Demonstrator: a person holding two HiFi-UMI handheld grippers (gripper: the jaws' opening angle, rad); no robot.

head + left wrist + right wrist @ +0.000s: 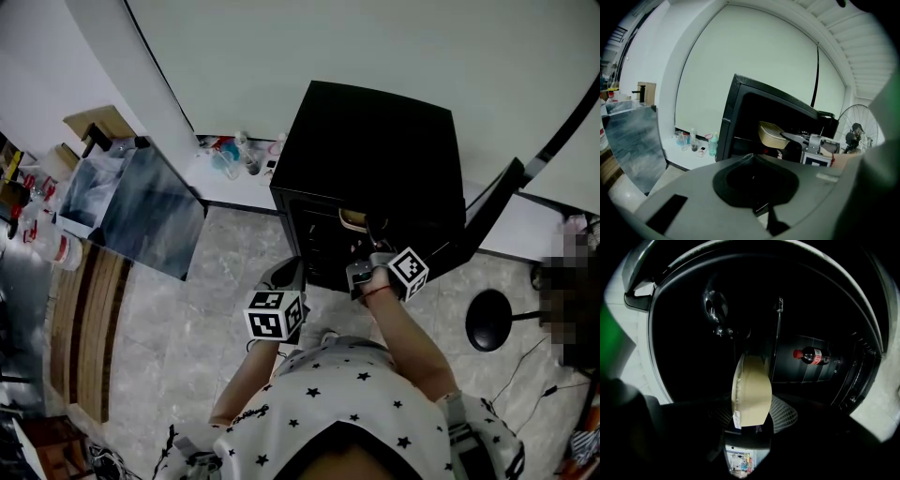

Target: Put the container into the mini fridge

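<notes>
The beige lidded container (pixel 352 219) is at the mouth of the open black mini fridge (pixel 375 150), with my right gripper (pixel 364 265) shut on it. In the right gripper view the container (pixel 751 390) stands on edge between the jaws of the right gripper (pixel 749 427), with the fridge's dark inside behind it. The left gripper view shows the container (pixel 771 135) level in front of the fridge (pixel 754 103), held by the right gripper (pixel 799 138). My left gripper (pixel 284 277) hangs lower at the fridge's left front, its jaws together with nothing in them.
The fridge door (pixel 487 220) stands open to the right; a cola bottle (pixel 813 356) sits in its shelf. A standing fan (pixel 487 321) is right of the fridge. Several small bottles (pixel 230 155) stand on a white ledge at the left, beside a grey marbled panel (pixel 150 211).
</notes>
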